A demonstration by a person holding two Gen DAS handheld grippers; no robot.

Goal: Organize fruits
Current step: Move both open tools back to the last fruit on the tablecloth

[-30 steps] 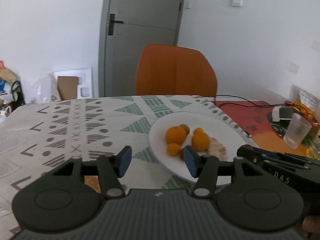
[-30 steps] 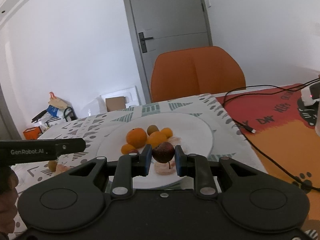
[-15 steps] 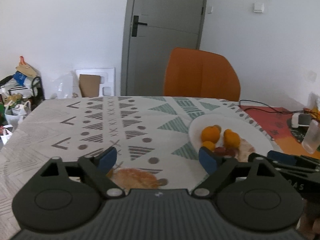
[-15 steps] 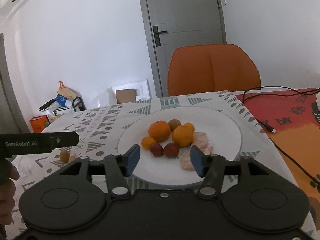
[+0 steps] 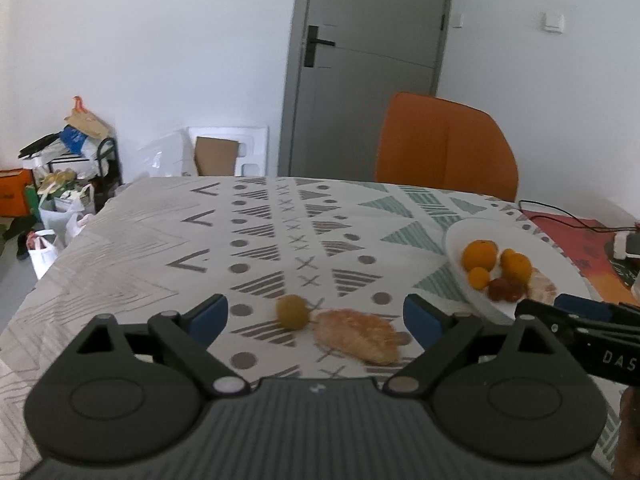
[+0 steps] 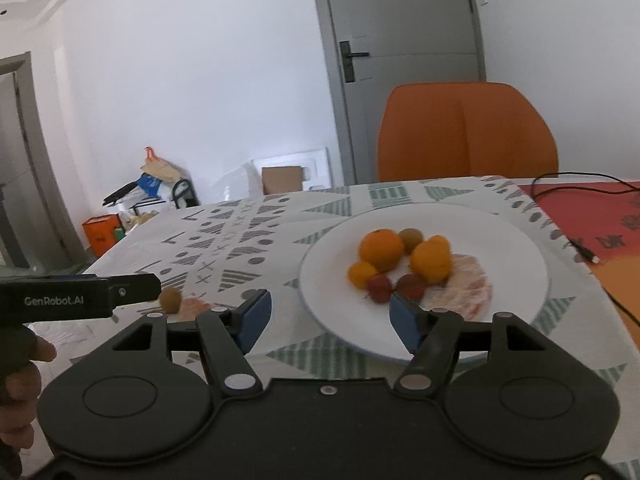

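Left claw [image 5: 316,316] spread wide and empty above the patterned bench [image 5: 160,264], framing two loose fruits: a small yellow-green round fruit [image 5: 293,311] touching a peeled citrus piece [image 5: 358,338]. Right claw [image 6: 326,318] likewise parted, holding nothing, at the near rim of the white plate [image 6: 520,248], which carries oranges [image 6: 381,249], two red fruits [image 6: 411,285] and another peeled piece. The round fruit is probably light, firm and apt to roll: pinch across its middle. The peeled piece looks soft and tearable: grip its broad flanks gently. Motion blur obscures fruit species; the plate's near edge is cut off by the claw
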